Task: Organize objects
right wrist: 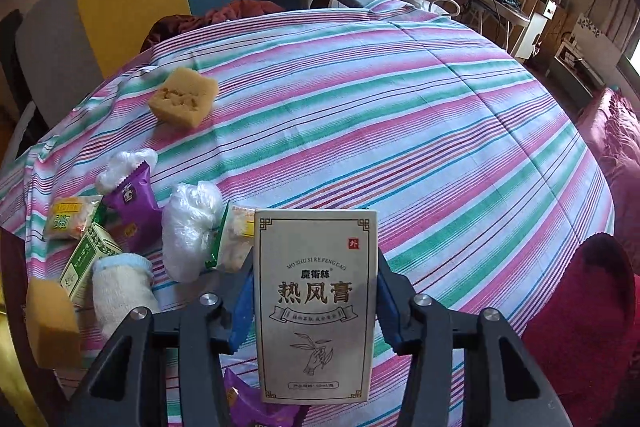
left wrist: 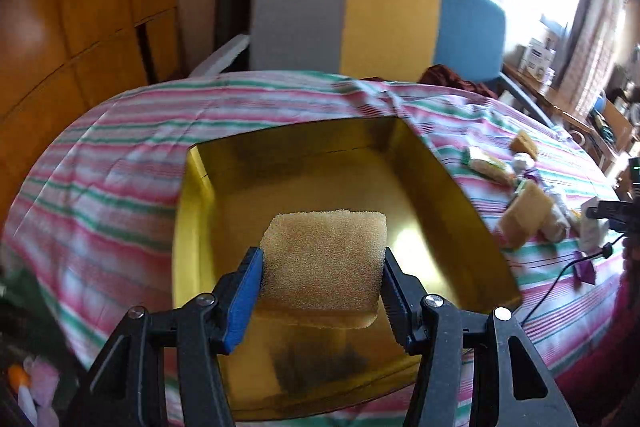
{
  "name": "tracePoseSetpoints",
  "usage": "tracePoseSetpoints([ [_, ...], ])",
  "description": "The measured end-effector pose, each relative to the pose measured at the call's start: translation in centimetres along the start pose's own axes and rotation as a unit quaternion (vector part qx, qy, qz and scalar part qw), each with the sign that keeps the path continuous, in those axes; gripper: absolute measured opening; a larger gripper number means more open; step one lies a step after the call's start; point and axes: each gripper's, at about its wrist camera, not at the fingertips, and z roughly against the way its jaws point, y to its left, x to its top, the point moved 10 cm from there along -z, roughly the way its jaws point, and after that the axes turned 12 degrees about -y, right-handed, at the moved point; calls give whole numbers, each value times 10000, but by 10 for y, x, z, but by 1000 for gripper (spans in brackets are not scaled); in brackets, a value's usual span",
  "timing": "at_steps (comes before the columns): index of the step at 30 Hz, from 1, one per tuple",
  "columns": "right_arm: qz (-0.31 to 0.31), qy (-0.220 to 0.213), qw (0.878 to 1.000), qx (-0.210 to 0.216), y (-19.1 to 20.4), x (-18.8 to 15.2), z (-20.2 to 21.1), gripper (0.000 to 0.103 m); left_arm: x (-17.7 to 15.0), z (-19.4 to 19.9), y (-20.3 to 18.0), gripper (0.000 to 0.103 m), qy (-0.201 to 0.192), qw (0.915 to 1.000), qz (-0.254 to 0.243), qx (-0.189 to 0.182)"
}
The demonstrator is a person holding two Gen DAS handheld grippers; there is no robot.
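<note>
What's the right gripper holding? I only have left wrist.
Observer: A box, pale with Chinese print, upright between the right gripper fingers.
Operator: Pads on it?
Observer: Yes, both blue pads press its long sides.
Operator: Anything under it?
Observer: A purple packet shows at the box's lower left corner. I can't tell if they touch.
</note>
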Motion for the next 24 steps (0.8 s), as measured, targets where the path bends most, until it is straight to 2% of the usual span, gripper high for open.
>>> tracePoseSetpoints([
  [5,-148,-671,9973,242,4,22,20,51,-30,2,28,57,191,9994,142,256],
  [10,-68,-1197,9913,542,21,38,38,51,-37,0,34,57,200,9992,192,294],
  [18,-67,-1349,9856,1017,44,44,54,51,-45,-2,33,57,230,9993,74,291],
  [24,-41,-1501,9788,1392,70,56,91,51,-48,-4,34,57,190,9993,21,322],
])
